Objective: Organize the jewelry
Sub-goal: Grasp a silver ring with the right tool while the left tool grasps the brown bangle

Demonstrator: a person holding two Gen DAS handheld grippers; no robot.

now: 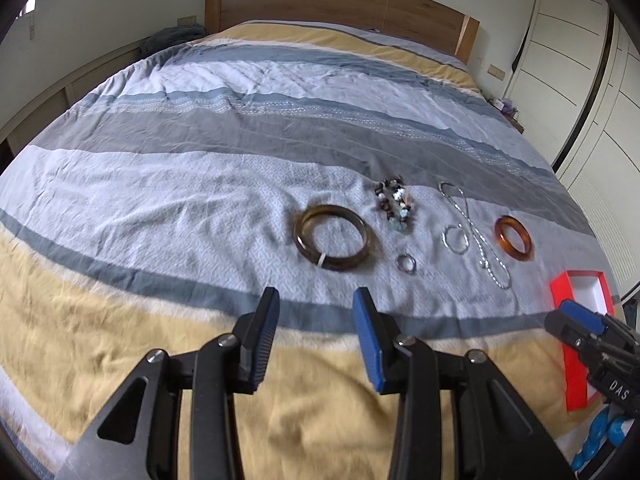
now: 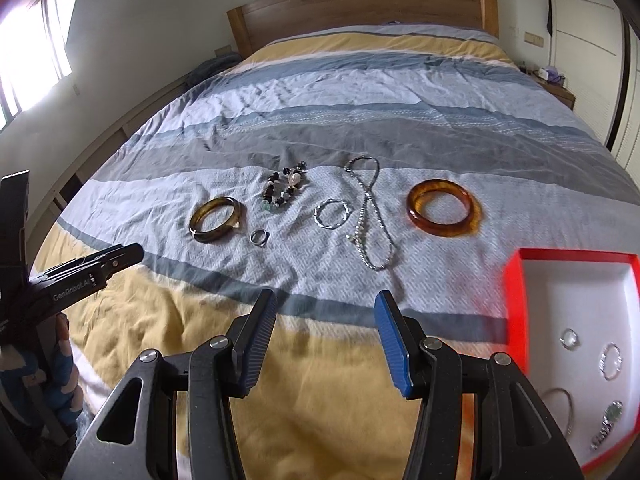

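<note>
Left gripper (image 1: 316,312) and right gripper (image 2: 326,312) both gape wide, holding nothing, above the striped bedspread (image 2: 320,92). Dark bangle (image 2: 216,219), beaded bracelet (image 2: 286,188), small ring (image 2: 261,237), silver necklace (image 2: 370,216), amber bangle (image 2: 443,207) lie in a row; red tray (image 2: 516,280) just right.

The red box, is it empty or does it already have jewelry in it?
Not empty: the red box holds several small silvery pieces.
</note>
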